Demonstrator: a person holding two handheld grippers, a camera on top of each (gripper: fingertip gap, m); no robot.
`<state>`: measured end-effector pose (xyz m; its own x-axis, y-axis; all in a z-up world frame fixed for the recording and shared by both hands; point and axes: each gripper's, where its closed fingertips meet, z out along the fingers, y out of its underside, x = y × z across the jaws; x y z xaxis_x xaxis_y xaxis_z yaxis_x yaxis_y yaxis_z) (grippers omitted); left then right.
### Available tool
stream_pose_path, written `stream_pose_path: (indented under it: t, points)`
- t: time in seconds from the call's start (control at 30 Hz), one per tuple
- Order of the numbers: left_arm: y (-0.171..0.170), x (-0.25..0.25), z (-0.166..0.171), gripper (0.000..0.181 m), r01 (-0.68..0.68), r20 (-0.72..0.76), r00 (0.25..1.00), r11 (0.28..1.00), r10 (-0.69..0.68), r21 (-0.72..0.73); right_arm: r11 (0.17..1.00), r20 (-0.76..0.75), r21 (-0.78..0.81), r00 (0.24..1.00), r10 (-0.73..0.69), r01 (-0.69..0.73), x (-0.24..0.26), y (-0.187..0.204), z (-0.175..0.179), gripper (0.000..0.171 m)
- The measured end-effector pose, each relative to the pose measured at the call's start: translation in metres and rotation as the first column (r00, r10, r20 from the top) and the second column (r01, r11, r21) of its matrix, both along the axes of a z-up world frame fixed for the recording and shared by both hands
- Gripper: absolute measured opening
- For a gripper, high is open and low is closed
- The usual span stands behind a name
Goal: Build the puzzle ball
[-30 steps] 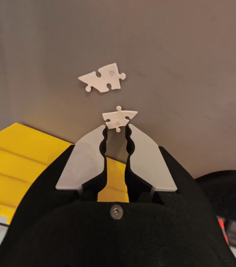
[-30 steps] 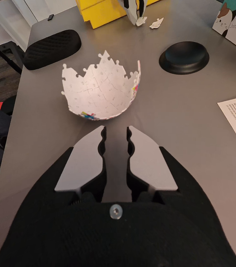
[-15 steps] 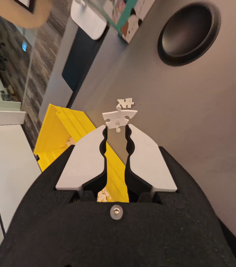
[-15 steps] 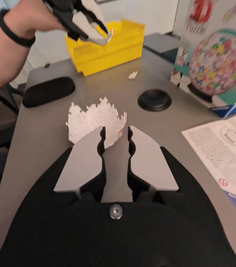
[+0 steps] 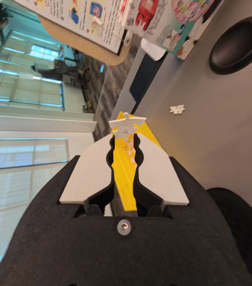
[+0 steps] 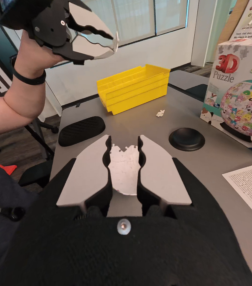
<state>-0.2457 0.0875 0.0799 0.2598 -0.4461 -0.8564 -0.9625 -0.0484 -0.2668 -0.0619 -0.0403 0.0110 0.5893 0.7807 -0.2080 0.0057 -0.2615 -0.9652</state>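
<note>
Left jaws: the left gripper pinches a white puzzle piece at its tips; the piece stands out past the tips, its plain back toward the camera.
Left gripper, seen from the right wrist: held high in a hand above the tabletop's far left corner, well clear of everything on the surface, with the piece showing only edge-on at the tips.
Right jaws: the right gripper is parted a moderate gap and holds nothing.
Ball shell: the half-built white bowl sits on the tabletop straight under and between the right fingers; its jagged rim shows in the gap, and most of it is hidden by the gripper. Whether the fingers touch it cannot be told.
Open room: bare grey surface runs from the shell toward the far edge and to the right of the shell.
Stand: a round black stand lies right of the shell, apart from it.
Pad: a black pad lies at the left edge, beyond the shell.
Loose piece: one white piece lies flat between the bin and the box, touching neither.
Bin: a yellow bin sits near the far edge, its open top holding pale pieces seen from the left wrist.
Box: the puzzle box stands upright at the right edge.
Sheet: a printed sheet lies at the near right edge.
</note>
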Motion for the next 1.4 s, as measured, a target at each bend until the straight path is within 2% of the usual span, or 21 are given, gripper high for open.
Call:
stream_pose_path:
  t: [0.1, 0.17, 0.23, 0.33, 0.43, 0.57, 0.83, 0.97, 1.0, 1.13, 1.27, 1.33, 1.4]
  points:
    - [-0.020, 0.015, -0.011, 0.023, 0.140, 0.271, 0.958, 0.976, -0.091, -0.167, 1.000, 0.000, 0.019, 1.000, -0.018, 0.018, -0.015, -0.004, 0.012, 0.033]
    - [-0.035, 0.026, -0.011, 0.023, 0.258, 0.507, 0.855, 0.935, -0.103, -0.244, 0.999, -0.026, 0.029, 0.999, -0.031, 0.032, -0.030, -0.006, 0.028, 0.033]
    - [-0.047, 0.035, -0.005, 0.023, 0.359, 0.693, 0.714, 0.902, -0.101, -0.238, 0.998, -0.084, 0.050, 0.996, -0.035, 0.039, -0.049, -0.006, 0.049, 0.033]
    - [-0.062, 0.047, 0.005, 0.023, 0.452, 0.843, 0.529, 0.874, -0.101, -0.178, 0.997, -0.167, 0.067, 0.985, -0.035, 0.047, -0.079, 0.001, 0.075, 0.033]
    - [-0.077, 0.060, 0.009, 0.023, 0.497, 0.884, 0.453, 0.856, -0.118, -0.140, 0.996, -0.211, 0.073, 0.977, -0.038, 0.054, -0.098, 0.015, 0.088, 0.035]
    - [-0.087, 0.071, 0.009, 0.023, 0.506, 0.880, 0.455, 0.853, -0.136, -0.130, 0.994, -0.238, 0.064, 0.968, -0.075, 0.093, -0.103, 0.030, 0.096, 0.035]
    - [-0.082, 0.082, 0.004, 0.023, 0.438, 0.823, 0.543, 0.893, -0.168, -0.106, 0.985, -0.188, 0.028, 0.968, -0.163, 0.172, -0.094, 0.044, 0.093, 0.032]
    - [-0.079, 0.092, 0.007, 0.022, 0.387, 0.778, 0.596, 0.920, -0.200, -0.060, 0.980, -0.126, 0.009, 0.972, -0.197, 0.200, -0.088, 0.051, 0.084, 0.017]
    - [-0.078, 0.095, 0.007, 0.022, 0.376, 0.764, 0.612, 0.925, -0.206, -0.051, 0.982, -0.132, 0.016, 0.974, -0.187, 0.191, -0.086, 0.051, 0.085, 0.006]
    - [-0.084, 0.110, 0.007, 0.021, 0.378, 0.718, 0.651, 0.925, -0.247, -0.024, 0.981, -0.162, 0.003, 0.968, -0.192, 0.195, -0.070, 0.050, 0.088, 0.003]
    - [-0.108, 0.117, 0.000, 0.028, 0.499, 0.715, 0.640, 0.860, -0.283, -0.107, 0.990, -0.102, -0.047, 0.986, -0.135, 0.131, -0.046, 0.037, 0.087, 0.003]
    - [-0.127, 0.119, -0.004, 0.030, 0.621, 0.745, 0.603, 0.753, -0.284, -0.216, 0.995, 0.014, -0.065, 0.997, -0.075, 0.076, -0.032, 0.026, 0.085, 0.003]
    - [-0.138, 0.119, 0.008, 0.030, 0.718, 0.825, 0.510, 0.649, -0.244, -0.252, 0.996, 0.152, -0.088, 0.988, 0.017, -0.003, -0.022, 0.009, 0.084, 0.003]
